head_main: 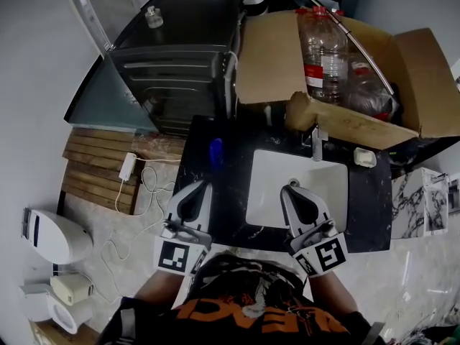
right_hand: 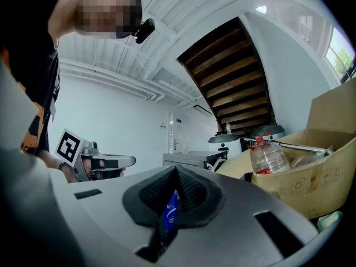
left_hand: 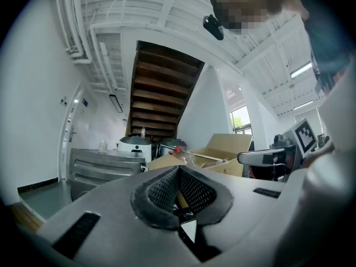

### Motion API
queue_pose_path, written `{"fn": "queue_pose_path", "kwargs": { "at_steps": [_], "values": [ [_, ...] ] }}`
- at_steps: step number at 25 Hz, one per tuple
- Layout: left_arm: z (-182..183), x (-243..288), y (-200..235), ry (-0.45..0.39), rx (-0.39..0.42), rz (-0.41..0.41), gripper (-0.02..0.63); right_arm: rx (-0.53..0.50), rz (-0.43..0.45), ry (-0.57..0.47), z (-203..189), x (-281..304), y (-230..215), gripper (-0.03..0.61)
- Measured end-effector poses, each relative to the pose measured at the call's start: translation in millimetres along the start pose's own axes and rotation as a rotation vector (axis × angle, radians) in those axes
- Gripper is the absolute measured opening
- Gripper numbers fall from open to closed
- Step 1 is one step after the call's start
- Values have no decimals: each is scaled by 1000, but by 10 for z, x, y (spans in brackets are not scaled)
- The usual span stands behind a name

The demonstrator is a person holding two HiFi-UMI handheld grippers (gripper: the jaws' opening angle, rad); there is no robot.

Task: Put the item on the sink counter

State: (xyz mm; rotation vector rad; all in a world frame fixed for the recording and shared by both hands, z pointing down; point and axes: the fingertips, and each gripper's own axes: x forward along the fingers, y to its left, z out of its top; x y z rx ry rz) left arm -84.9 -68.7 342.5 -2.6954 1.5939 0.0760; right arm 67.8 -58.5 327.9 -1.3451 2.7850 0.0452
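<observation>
Two grippers inspected, both with jaws fully together. Left gripper [left_hand: 178,174]: pads meet at the tip, nothing clamped. Right gripper [right_hand: 174,174]: pads likewise meet at the tip. A sliver of blue with white print shows in the slot beneath them, but the head view shows nothing held at its tips. The left gripper hovers over the near edge of the black sink counter [head_main: 192,165]. The right gripper hovers over the white basin [head_main: 269,185]. The blue item [head_main: 215,152] lies on the counter just left of the basin, ahead of the left gripper and apart from both. A faucet [head_main: 317,141] stands behind the basin. An open cardboard box [head_main: 272,63] sits beyond it, holding a clear plastic bottle [head_main: 322,45] with a red cap.
</observation>
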Motion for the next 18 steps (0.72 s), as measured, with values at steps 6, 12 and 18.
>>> {"fn": "queue_pose_path", "kwargs": {
  "at_steps": [6,12,18],
  "values": [
    [-19,37,-98,-7,-11,-14,17,-18,-1,26,-66,-88,-58,14],
    [-95,26,-160,19,-29,-21,17,-18,-9,36,-80,-157,-70,14],
    [-80,-23,-231,31,-27,-27,17,-20,-7,51,-72,-236,-38,14]
  ]
}}
